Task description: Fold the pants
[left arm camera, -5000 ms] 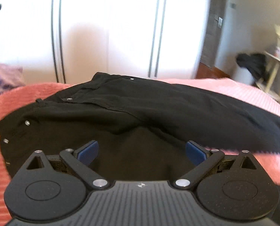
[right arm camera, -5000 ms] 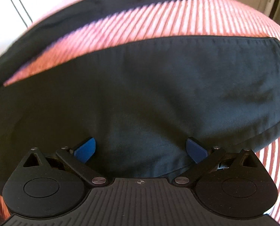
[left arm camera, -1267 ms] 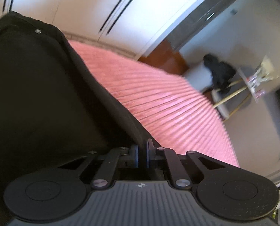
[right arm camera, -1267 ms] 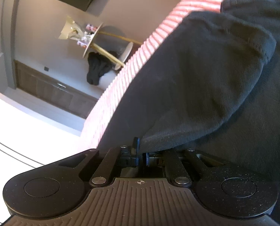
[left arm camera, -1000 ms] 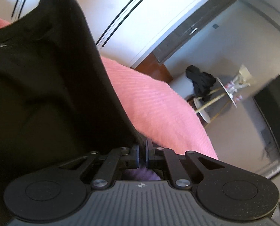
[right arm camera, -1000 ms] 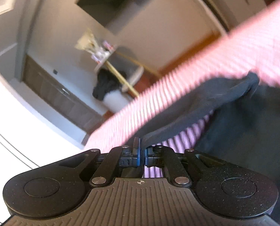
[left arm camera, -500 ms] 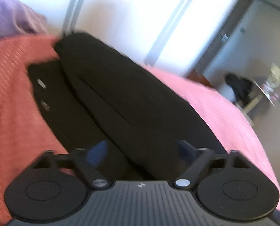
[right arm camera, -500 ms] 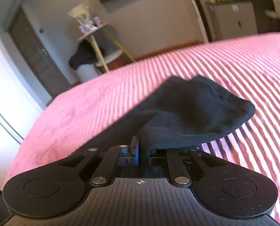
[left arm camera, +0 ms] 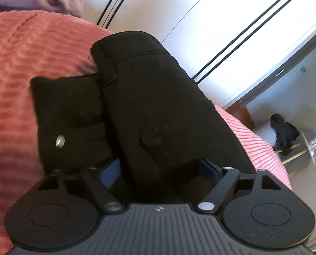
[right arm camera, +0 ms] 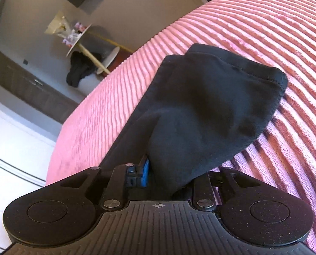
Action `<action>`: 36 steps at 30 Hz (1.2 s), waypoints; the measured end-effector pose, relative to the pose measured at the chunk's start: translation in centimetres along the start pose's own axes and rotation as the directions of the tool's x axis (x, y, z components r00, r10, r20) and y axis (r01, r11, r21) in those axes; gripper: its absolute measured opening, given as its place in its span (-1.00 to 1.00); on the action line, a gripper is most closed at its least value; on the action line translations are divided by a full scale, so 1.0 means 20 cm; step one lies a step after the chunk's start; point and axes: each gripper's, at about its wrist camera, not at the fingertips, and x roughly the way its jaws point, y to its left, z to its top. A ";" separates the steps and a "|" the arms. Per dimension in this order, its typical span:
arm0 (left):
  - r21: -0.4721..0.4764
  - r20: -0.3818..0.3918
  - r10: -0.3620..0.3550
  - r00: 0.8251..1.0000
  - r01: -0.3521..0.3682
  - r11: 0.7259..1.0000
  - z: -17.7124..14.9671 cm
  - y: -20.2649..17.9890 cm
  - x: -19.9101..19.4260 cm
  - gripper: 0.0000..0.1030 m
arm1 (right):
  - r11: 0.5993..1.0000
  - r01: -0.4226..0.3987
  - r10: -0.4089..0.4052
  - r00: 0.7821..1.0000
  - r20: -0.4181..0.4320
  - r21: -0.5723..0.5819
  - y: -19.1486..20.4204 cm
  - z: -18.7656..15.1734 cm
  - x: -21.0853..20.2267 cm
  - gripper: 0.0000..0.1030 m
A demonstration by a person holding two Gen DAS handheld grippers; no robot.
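Pants [left arm camera: 158,97] on pink ribbed bedspread [left arm camera: 30,48] | L fingers [left arm camera: 161,170] apart — closing | R fingers [right arm camera: 170,176] grip hem

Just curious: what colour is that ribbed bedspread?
Pink bedspread, clearest in the right wrist view.

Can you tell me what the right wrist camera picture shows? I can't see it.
The right hand-held gripper pinches the hem end of black pants, lifting it over a pink ribbed bedspread. Far behind stands a small round side table by a grey wall.
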 end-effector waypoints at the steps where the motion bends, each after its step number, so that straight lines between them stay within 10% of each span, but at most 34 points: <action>1: -0.003 -0.002 0.019 1.000 -0.019 1.000 0.03 0.00 0.01 -0.07 | 1.000 -0.002 0.002 1.000 -0.009 -0.001 0.01 0.01 0.01 -0.77; 8: 0.037 0.021 -0.134 0.991 0.133 0.990 0.21 -0.06 -0.19 -0.51 | 0.977 0.052 -0.059 0.998 -0.027 -0.207 0.30 0.18 0.06 -0.91; 11: 0.040 0.079 -0.254 0.964 0.252 0.967 0.25 -0.15 -0.33 -0.58 | 0.967 -0.065 0.076 0.996 0.035 -0.245 0.49 0.32 -0.05 -0.91; 14: 0.082 0.153 -0.353 0.923 0.344 0.935 0.23 -0.17 -0.49 -0.88 | 0.936 -0.234 0.278 0.949 0.147 -0.263 0.56 0.41 -0.26 -0.91; 17: 0.136 0.146 -0.288 0.947 0.269 0.953 0.14 -0.07 -0.50 -0.88 | 0.913 -0.262 0.325 0.931 0.167 -0.311 0.50 0.39 -0.34 -0.88; 20: 0.101 0.015 -0.131 0.991 0.129 0.987 0.02 0.10 -0.32 -0.88 | 0.912 -0.070 0.140 0.979 0.147 -0.404 0.34 0.26 -0.23 -0.69; 24: 0.044 -0.031 -0.027 0.999 0.028 0.999 -0.07 0.26 -0.22 -0.88 | 0.932 0.086 -0.103 0.994 -0.029 -0.352 0.03 0.13 0.03 -0.45; 27: 0.046 -0.011 -0.038 0.999 0.039 0.998 -0.07 0.27 -0.24 -0.83 | 0.982 -0.002 -0.002 1.000 -0.021 -0.189 -0.10 0.16 0.00 -0.23; 29: 0.035 0.014 -0.053 0.998 0.053 0.998 -0.09 0.29 -0.29 -0.31 | 0.994 -0.042 0.041 0.999 -0.008 -0.104 -0.13 0.21 -0.01 0.01; 33: -0.016 0.032 -0.059 0.998 0.060 0.998 -0.08 0.33 -0.37 0.11 | 0.998 -0.058 0.058 0.998 -0.006 -0.011 -0.15 0.26 0.03 -0.01; 36: -0.055 0.055 -0.055 0.997 0.058 0.997 -0.04 0.33 -0.35 0.09 | 1.000 -0.007 0.007 1.000 -0.002 -0.015 -0.14 0.24 0.06 -0.51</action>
